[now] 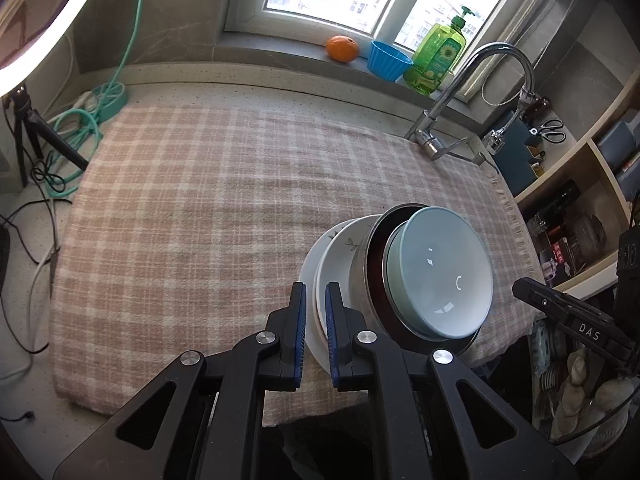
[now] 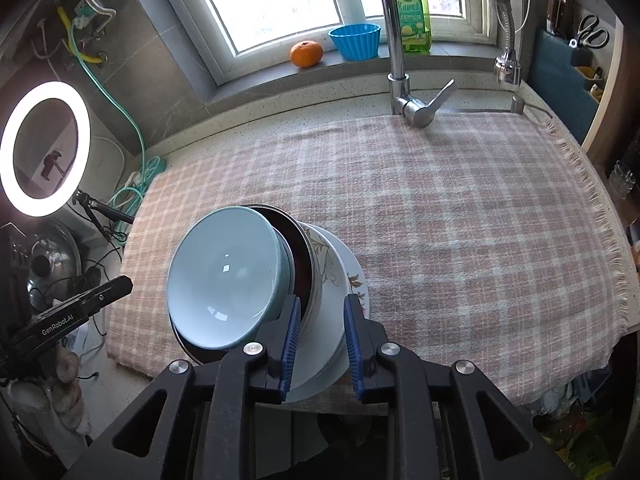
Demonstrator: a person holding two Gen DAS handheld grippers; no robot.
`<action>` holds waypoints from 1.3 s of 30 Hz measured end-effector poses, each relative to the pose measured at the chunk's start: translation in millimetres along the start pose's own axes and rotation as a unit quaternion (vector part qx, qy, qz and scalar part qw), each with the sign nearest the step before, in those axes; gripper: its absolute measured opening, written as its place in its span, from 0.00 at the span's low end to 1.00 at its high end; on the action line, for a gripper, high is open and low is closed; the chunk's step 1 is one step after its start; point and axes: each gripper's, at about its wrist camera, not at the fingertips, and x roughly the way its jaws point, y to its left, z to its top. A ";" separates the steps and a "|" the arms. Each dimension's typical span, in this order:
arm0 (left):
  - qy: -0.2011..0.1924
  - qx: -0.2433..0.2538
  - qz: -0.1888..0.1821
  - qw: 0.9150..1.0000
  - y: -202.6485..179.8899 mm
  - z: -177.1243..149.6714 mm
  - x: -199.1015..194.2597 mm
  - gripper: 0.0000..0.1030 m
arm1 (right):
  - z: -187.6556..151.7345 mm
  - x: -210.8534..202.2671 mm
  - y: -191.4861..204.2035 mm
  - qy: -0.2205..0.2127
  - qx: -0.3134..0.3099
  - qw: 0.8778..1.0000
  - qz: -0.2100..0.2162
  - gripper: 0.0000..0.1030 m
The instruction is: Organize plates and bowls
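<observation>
A big checked cloth (image 1: 208,208) in pink and white covers the counter (image 1: 256,88). It reaches from the window side to the near edge. At the back stands a shiny tap (image 2: 394,40).

A stack of dishes is tipped up on its side above the near edge of the cloth. The widest piece is a white plate (image 1: 310,268) with little leaf pictures. Next to it sits a white bowl (image 2: 328,300), then a metal bowl (image 1: 362,276). A light blue bowl (image 1: 444,272) sits inside the metal one, with its open side facing out.

The left gripper (image 1: 316,332) is squeezed tight on the rim of the white plate. The right gripper (image 2: 320,344) has its blue pads on each side of the plate and white bowl edges. Its jaws stand a little apart and I cannot tell if they press.

On the window sill stand a green soap bottle (image 1: 438,56), a blue cup (image 1: 388,60) and an orange (image 1: 342,48).
</observation>
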 end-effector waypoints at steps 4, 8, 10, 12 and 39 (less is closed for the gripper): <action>-0.024 0.010 0.024 0.999 -11.1 -6.8 -8.5 0.08 | -6.8 -13.4 4.2 -0.037 -0.029 0.999 -0.024 0.22; -0.037 0.010 0.036 0.999 -23.7 -12.1 -14.9 0.18 | -9.5 -24.9 4.4 -0.061 -0.041 0.997 -0.028 0.28; -0.045 0.019 0.048 0.998 -32.1 -15.9 -18.5 0.20 | -10.7 -29.4 2.2 -0.066 -0.041 0.997 -0.020 0.32; -0.050 0.031 0.060 0.996 -41.5 -19.6 -21.3 0.20 | -12.6 -33.2 1.3 -0.073 -0.045 0.996 -0.020 0.44; -0.090 0.065 0.107 0.988 -91.0 -27.4 -41.5 0.70 | -20.0 -52.4 19.3 -0.122 -0.083 0.989 -0.025 0.79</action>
